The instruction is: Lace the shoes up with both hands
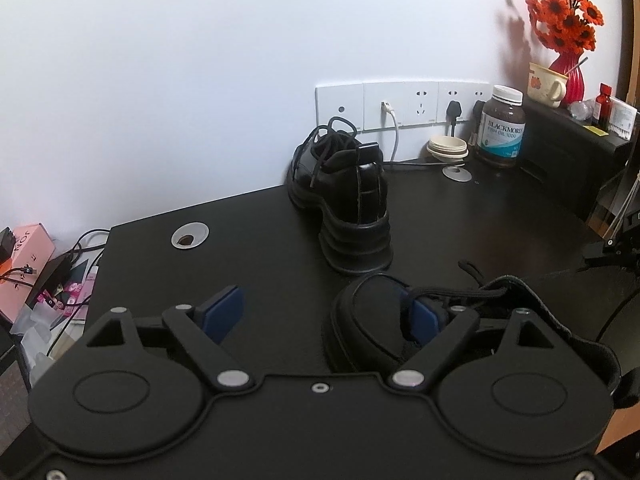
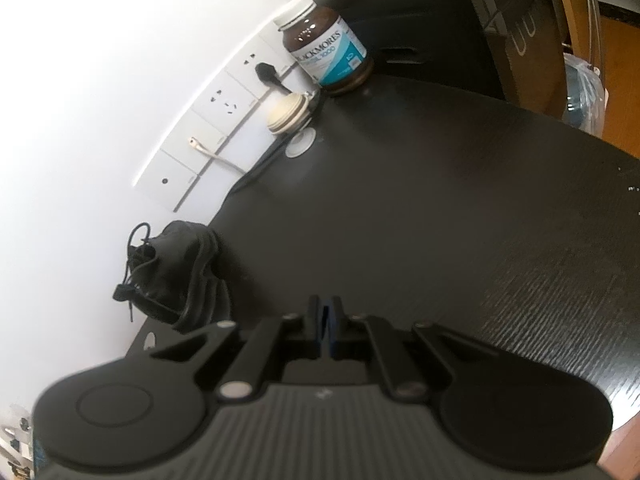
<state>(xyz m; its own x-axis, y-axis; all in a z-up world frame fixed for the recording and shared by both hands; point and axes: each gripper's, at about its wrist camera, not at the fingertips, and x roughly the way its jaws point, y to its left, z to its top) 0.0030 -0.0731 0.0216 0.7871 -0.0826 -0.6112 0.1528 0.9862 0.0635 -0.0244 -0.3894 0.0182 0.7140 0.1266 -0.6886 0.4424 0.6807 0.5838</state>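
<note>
Left gripper [image 1: 324, 314], jaws spread, straddles the toe of the near black leather shoe [image 1: 372, 320] at the dark surface's [image 1: 256, 240] front edge; right gripper [image 2: 325, 326], jaws clenched empty, stands farther off.

Brown supplement bottle [image 1: 502, 126] labelled "BLACKMORES", perhaps "FISH OIL 1000" beneath

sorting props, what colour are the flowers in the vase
Orange-red flowers, clearest in the left wrist view.
</note>
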